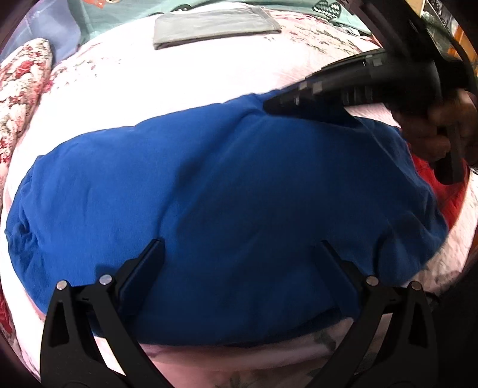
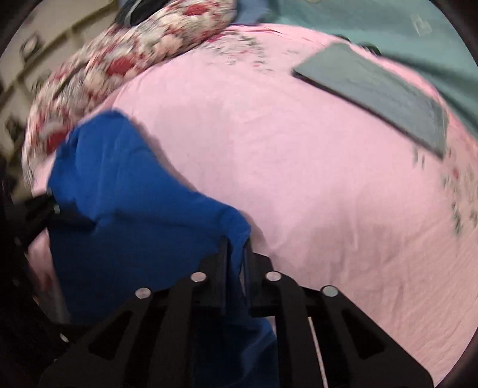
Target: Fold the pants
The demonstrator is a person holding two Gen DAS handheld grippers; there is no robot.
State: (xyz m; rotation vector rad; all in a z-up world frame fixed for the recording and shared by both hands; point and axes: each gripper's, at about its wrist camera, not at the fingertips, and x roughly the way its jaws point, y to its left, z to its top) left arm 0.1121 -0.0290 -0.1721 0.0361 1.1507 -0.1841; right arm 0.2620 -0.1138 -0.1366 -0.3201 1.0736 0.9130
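text: none legible | labels: none | numbers: none | signs: none

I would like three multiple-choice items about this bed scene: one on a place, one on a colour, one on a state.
1. Where does the folded grey cloth lie?
A. on the far part of the pink bedspread
B. on top of the pants
C. in the left claw

2. What colour are the pants?
A. red
B. blue
C. green

3. How is the right claw?
A. wide open above the bed
B. shut on nothing
C. shut on a fold of the pants

Answers: 1 A, the folded grey cloth lies apart on the pink bedspread. 2 B, the pants are blue. 3 C, the right claw pinches blue fabric.
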